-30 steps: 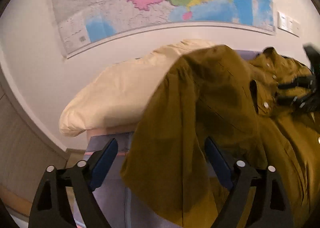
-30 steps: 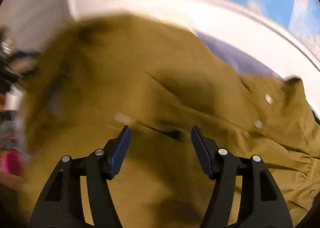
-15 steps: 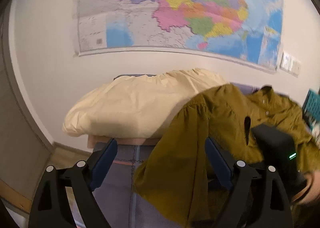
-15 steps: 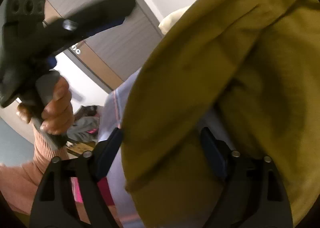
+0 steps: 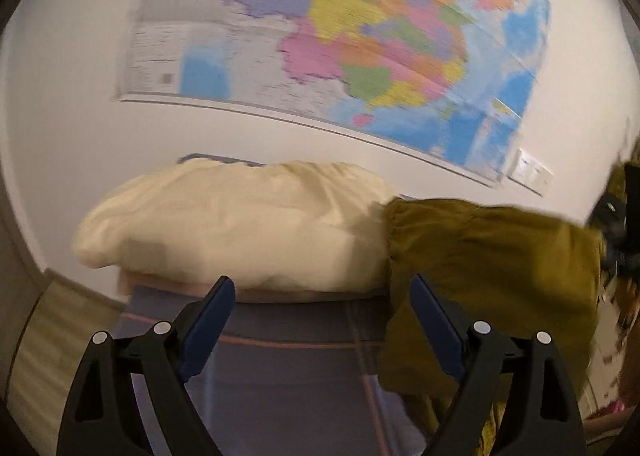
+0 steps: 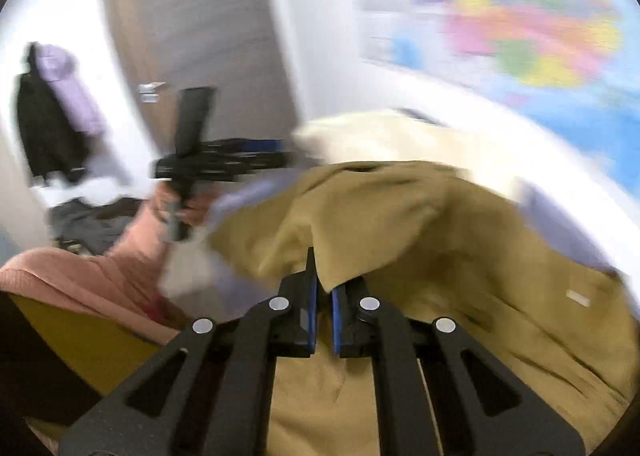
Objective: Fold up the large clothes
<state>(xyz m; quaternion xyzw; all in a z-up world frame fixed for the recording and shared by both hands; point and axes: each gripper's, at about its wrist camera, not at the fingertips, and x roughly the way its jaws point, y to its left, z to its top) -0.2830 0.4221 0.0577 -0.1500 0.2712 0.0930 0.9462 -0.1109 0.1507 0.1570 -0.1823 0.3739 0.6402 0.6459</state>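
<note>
On bed (image 5: 280,376), shirt (image 6: 440,256) lies crumpled by pillow (image 5: 240,224). R gripper (image 6: 323,296) pinches a shirt fold, prob. to lift & spread it. L gripper (image 5: 320,320) spread wide, holding nothing, held clear of cloth.
</note>
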